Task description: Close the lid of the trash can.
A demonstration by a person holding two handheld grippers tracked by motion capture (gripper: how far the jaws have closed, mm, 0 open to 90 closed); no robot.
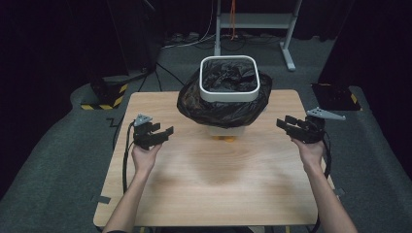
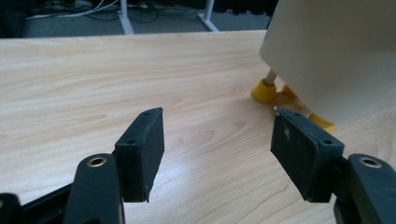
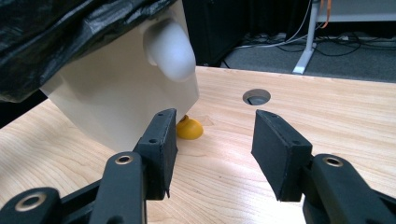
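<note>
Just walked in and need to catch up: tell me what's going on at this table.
A person sits at a wooden table with a two-jaw gripper in each hand. A white bin lined with a black bag stands on yellow feet at the far middle. The left gripper and the right gripper hover on either side of it, both pointed inward, jaws open with nothing between them. Neither touches the bin or the bag yet.
</note>
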